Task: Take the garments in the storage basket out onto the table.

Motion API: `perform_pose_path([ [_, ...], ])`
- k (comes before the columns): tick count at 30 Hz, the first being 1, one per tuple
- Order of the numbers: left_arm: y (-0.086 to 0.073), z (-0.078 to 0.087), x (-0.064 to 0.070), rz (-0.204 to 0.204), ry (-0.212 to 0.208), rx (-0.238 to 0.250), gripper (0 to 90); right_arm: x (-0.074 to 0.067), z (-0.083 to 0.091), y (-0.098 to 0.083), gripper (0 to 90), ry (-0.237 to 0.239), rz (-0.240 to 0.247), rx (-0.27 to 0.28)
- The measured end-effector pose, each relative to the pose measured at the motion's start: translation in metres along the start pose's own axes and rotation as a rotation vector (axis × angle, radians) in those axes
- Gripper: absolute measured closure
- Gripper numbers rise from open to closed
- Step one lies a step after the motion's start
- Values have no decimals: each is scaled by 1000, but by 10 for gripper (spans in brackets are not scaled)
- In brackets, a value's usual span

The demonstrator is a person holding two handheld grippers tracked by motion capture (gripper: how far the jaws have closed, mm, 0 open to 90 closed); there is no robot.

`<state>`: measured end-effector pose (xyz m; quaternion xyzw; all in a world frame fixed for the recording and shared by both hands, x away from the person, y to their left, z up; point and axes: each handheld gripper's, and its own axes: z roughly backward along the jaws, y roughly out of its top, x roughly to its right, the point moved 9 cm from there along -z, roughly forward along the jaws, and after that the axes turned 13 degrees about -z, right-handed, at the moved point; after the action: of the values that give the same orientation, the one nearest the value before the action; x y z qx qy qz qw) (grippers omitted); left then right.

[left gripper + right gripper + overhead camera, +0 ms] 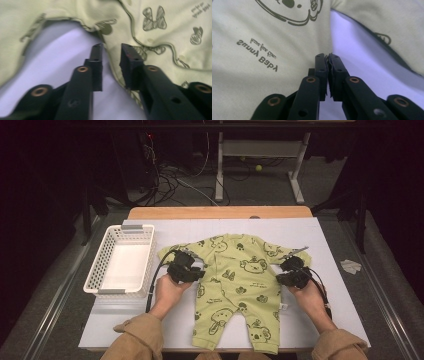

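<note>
White sheeting covers the table (325,250), where a green baby romper (235,285) lies flat beside a white basket (122,262); its lower hems are cut off by the frame edge; the left gripper (111,53) stands narrowly parted at the garment's edge, gripping nothing; the right gripper (327,63) is closed, seemingly empty, though blur obscures the tips.

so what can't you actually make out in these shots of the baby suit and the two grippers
- High view: the left gripper and right gripper are too small and dark against the baby suit to show how their jaws stand.
- Left gripper view: motion blur softens the cloth, so touch is unsure.
- Right gripper view: the shut jaws hide whether cloth is pinched.
- High view: the basket wall hides part of its floor.
</note>
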<state>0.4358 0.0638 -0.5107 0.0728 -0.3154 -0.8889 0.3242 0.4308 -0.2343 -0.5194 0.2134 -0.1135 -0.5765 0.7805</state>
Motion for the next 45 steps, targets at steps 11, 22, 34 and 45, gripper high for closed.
perform_pose_path([
  [11,22,-19,-27,47,59,-51,538,5,0,32,805,27,-44,56],
  [22,36,-34,-67,120,129,-113,483,3,-35,65,699,18,-50,49],
  [34,44,-51,-53,43,54,-198,782,-4,-46,77,900,0,-12,-2],
  [45,54,-42,-79,91,147,-120,834,3,-48,101,900,-78,-24,40],
])
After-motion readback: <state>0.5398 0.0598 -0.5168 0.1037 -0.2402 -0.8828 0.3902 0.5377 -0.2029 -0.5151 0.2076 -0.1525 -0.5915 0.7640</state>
